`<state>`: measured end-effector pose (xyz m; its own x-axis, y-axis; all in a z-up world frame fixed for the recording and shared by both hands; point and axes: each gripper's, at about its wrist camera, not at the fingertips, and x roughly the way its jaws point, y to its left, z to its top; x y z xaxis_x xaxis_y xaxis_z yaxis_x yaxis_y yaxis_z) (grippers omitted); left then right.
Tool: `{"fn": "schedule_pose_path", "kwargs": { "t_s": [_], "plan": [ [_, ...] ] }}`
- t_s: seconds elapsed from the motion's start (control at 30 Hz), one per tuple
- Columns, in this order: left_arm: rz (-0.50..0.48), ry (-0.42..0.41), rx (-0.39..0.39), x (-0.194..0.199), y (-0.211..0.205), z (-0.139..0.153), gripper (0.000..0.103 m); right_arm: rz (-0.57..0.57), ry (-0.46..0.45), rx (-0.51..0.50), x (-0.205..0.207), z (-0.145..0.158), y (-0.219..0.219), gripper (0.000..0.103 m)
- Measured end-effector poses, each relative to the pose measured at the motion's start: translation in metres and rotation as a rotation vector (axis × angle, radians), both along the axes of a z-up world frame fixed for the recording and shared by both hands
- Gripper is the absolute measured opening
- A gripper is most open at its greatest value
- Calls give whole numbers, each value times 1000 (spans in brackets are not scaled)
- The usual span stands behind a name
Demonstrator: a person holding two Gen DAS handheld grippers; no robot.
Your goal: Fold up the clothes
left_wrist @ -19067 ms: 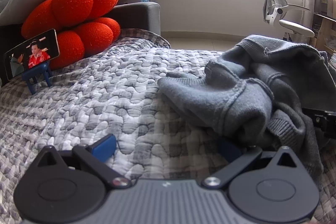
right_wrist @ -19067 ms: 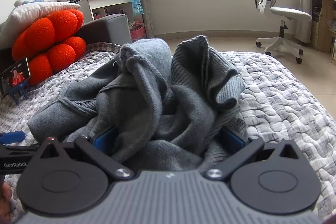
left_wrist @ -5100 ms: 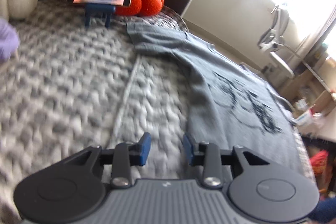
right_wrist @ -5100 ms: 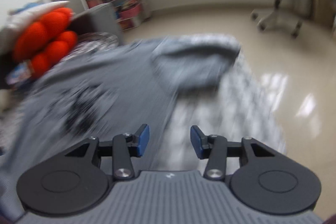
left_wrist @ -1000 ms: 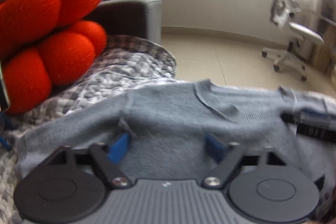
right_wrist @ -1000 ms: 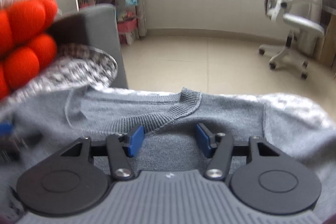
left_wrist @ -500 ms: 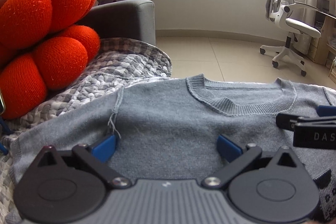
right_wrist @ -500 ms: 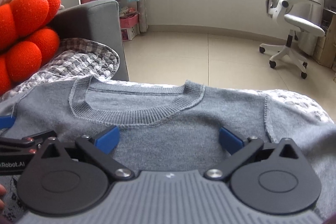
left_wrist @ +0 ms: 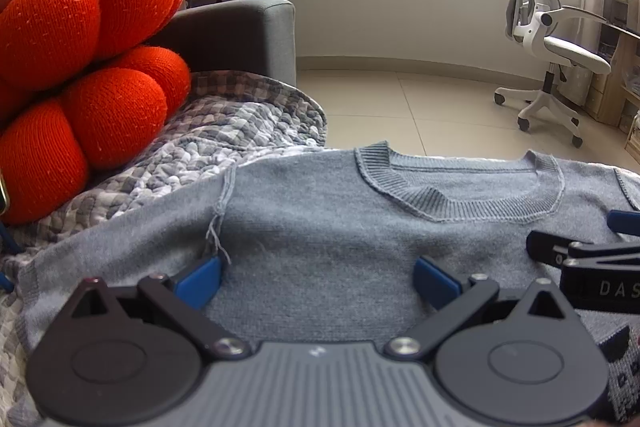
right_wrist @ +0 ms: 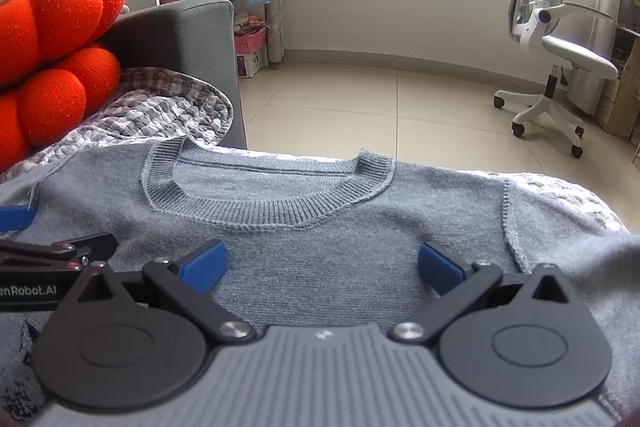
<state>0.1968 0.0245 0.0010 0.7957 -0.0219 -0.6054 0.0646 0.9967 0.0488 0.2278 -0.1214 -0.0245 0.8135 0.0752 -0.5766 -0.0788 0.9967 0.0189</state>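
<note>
The left gripper (left_wrist: 318,277) has its jaws spread as wide as they go, holding nothing; its blue pads (left_wrist: 199,277) hover low over the chest of the grey knit sweater (left_wrist: 320,227), and whether they touch the knit cannot be told. The right gripper (right_wrist: 320,265) is just as wide and equally empty, its pads (right_wrist: 438,267) over the same chest area just below the ribbed collar (right_wrist: 272,211).

The sweater lies flat, front up, on the grey-and-white quilt (left_wrist: 224,135), collar toward the far edge of the bed, beyond which bare tiled floor (right_wrist: 360,107) opens out. To the left the orange knot cushion (left_wrist: 80,67) and grey sofa arm (left_wrist: 240,35) crowd the sleeve side. An office chair (right_wrist: 556,67) stands well apart on the right.
</note>
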Motion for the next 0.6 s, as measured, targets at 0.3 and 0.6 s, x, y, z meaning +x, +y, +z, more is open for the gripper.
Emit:
{"fn": "schedule_pose_path", "kwargs": {
  "t_s": [0.3, 0.6],
  "plan": [
    [1, 1, 1, 1, 0, 0, 103, -15, -13, -9, -1, 1, 0, 103],
    [1, 1, 2, 1, 0, 0, 103, -30, -19, -13, -2, 1, 0, 103]
  ]
}}
